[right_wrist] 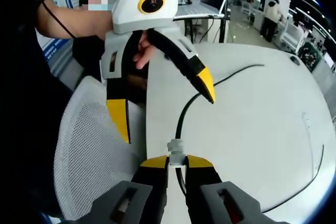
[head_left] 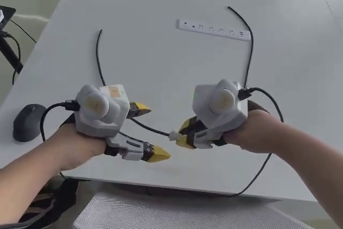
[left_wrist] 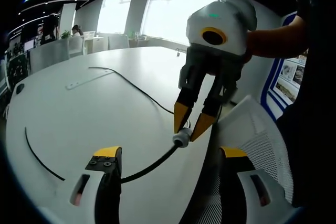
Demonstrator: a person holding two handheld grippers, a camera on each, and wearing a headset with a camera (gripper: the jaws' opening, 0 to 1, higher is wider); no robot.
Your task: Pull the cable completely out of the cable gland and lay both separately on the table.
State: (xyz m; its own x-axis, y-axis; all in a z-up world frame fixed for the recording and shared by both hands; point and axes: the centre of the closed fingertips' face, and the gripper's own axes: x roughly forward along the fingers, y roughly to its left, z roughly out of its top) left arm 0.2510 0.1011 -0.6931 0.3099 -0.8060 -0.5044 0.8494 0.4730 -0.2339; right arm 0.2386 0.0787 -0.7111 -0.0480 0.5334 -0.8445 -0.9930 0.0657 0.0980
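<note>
Right gripper view: your right gripper (right_wrist: 176, 165) is pinched narrow on the white cable gland (right_wrist: 176, 149), near the table (right_wrist: 252, 129) edge. Your left gripper (head_left: 150, 132) gapes wide, with the black cable (head_left: 97, 57) running between its jaws into the gland.

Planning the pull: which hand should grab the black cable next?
Left: the left tongs, open, straddle the thin black cable; the right tongs are shut on the small white cable gland.
</note>
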